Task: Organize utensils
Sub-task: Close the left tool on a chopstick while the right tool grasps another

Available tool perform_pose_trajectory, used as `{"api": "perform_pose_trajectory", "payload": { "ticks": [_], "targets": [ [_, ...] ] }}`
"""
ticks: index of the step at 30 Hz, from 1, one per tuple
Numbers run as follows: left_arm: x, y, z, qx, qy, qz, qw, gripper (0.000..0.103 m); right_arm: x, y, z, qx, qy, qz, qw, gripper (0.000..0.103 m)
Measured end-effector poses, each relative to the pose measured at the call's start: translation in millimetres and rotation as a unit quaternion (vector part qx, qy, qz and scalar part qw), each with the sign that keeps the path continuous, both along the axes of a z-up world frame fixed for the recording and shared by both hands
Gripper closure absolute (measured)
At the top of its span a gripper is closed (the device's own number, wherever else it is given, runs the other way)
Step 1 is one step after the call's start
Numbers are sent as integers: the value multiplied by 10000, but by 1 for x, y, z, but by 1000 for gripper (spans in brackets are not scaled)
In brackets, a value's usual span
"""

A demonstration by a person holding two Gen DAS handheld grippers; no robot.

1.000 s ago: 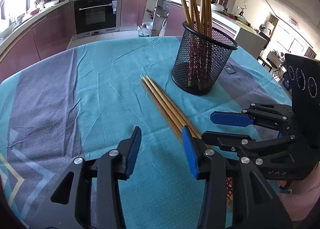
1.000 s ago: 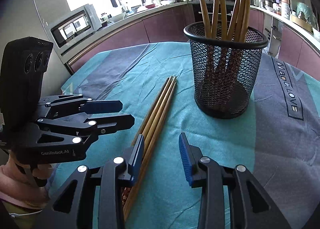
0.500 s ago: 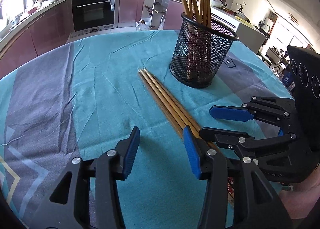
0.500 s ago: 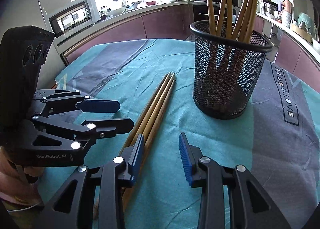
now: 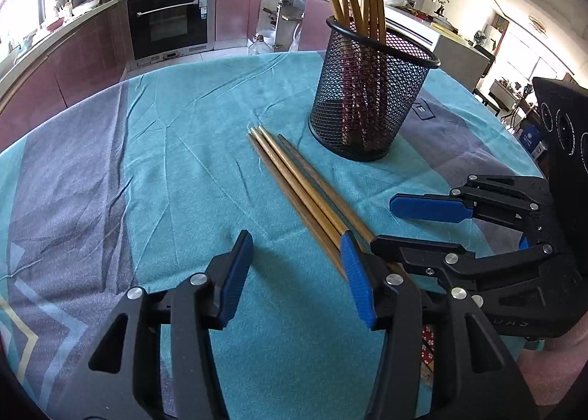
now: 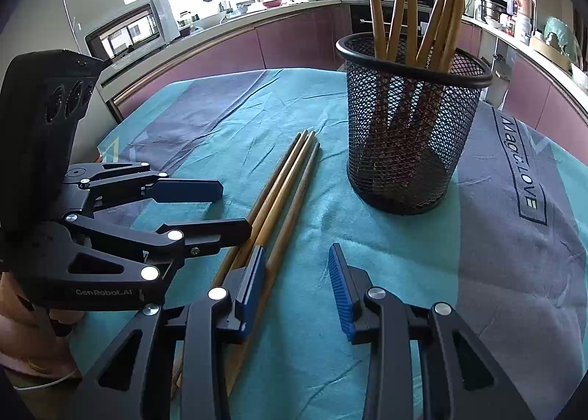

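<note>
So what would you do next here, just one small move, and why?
Probably slide the left tool a little toward the three loose chopsticks until one sits between its fingers. It has just been opening and holds nothing, the sticks pass under its right finger, and the mesh cup already holds the others.
</note>
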State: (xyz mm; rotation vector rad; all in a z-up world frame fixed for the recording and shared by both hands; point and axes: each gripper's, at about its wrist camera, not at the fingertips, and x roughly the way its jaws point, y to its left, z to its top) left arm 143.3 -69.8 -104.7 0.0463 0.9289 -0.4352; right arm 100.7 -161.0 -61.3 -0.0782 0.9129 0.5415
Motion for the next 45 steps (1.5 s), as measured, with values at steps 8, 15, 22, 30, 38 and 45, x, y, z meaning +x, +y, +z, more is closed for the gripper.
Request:
{"api": "perform_pose_trajectory", "payload": {
  "ticks": [8,15,22,30,38,45],
  "targets": [
    [0,-3,-1,151,-27,-74,9999,61,0,-3,0,13,6,6,10000,69],
    [-4,-1,-1,106,10,-224,9997,73,1,0,0,-63,-17,22,10000,69],
    [-2,-3,-3,121,-3,-132,9998,75,7,8,0,-212,-79,17,9997,74],
    [-5,6,0,55,51,-58,10000,77,10,3,0,-262,-28,22,9996,79],
    [9,2,-1,362,-65,52,9993,69,19,11,-2,-321,-70,5,9995,79],
    [20,1,-1,383,-77,206,9990,81,31,13,-3,-292,-95,-75,9995,87]
  ]
}}
